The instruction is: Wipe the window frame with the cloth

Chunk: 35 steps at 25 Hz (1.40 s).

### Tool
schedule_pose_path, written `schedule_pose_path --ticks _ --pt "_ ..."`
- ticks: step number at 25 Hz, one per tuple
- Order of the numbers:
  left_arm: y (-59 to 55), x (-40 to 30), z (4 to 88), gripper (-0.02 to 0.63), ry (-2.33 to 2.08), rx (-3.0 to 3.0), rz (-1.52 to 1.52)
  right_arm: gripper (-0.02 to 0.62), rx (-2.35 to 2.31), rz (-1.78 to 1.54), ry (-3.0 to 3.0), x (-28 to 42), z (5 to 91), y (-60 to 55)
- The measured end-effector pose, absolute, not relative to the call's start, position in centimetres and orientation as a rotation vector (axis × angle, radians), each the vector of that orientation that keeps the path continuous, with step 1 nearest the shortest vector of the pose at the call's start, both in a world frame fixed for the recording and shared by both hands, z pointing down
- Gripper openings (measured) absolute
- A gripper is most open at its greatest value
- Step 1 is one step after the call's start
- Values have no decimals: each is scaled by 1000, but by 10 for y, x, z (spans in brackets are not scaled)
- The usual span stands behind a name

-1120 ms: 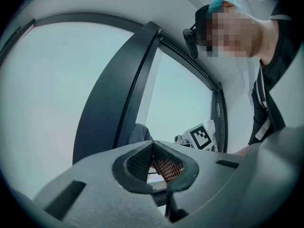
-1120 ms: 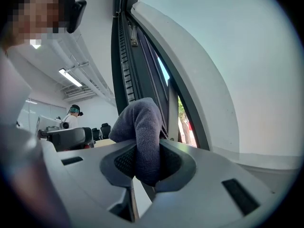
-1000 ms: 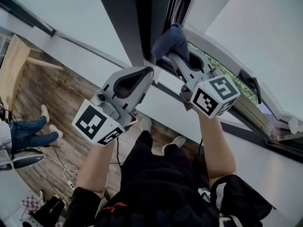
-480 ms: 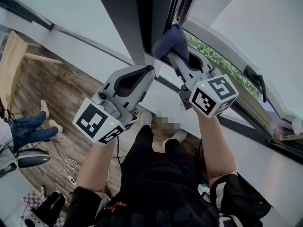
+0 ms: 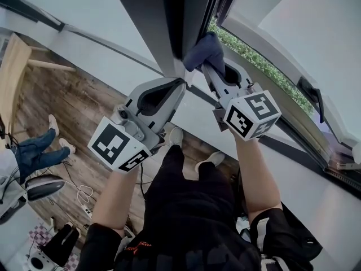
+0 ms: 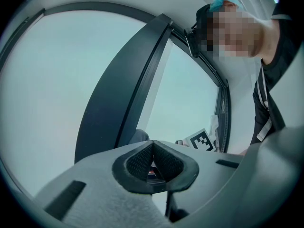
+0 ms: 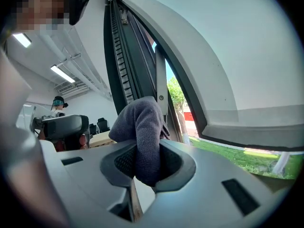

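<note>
A grey-blue cloth (image 5: 205,51) is bunched against the dark window frame (image 5: 169,21), and my right gripper (image 5: 210,68) is shut on it. The right gripper view shows the cloth (image 7: 142,127) pinched between the two jaws and pressed to the frame's dark track (image 7: 121,65). My left gripper (image 5: 179,83) hangs just left of the cloth, beside the frame's upright, with its jaws shut on nothing. In the left gripper view the gripper (image 6: 153,148) points up along the dark upright (image 6: 123,89).
The open sash (image 5: 293,78) with a dark handle (image 5: 313,97) angles away to the right, with greenery (image 5: 254,58) outside. Below are a wooden floor (image 5: 67,106), a wooden table edge (image 5: 14,78), a seated person's legs (image 5: 34,151) and a cable (image 5: 79,193).
The right gripper and cloth have slid a little up along the frame. The left gripper has kept its place beside the frame.
</note>
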<state>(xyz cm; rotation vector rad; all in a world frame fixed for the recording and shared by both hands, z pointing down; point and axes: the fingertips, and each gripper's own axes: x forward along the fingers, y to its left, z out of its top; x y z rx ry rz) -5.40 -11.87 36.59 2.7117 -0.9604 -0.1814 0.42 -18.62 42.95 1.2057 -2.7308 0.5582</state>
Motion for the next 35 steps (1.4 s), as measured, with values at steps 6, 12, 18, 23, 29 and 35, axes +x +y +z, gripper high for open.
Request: schedule_pose_path --ticks 6,12,18,23,29,35 --pt "-120 -56 378 20 -957 2692 -171 63 1215 568 -2701 4 446 -187" --pt "-119 -58 388 20 -957 2677 -162 63 1224 561 -2677 3 459 -187" --pt "-118 -59 396 20 -952 2670 -156 63 1227 532 -2659 1 465 -188" --pt "-118 -59 400 20 -945 2663 -149 63 1231 493 -2639 0 468 -188" --pt "-119 -57 390 20 -947 2679 -158 63 1248 506 -2641 6 458 -188" --pt "-121 -55 347 20 -951 2741 -195 63 1302 415 -2696 23 394 -187"
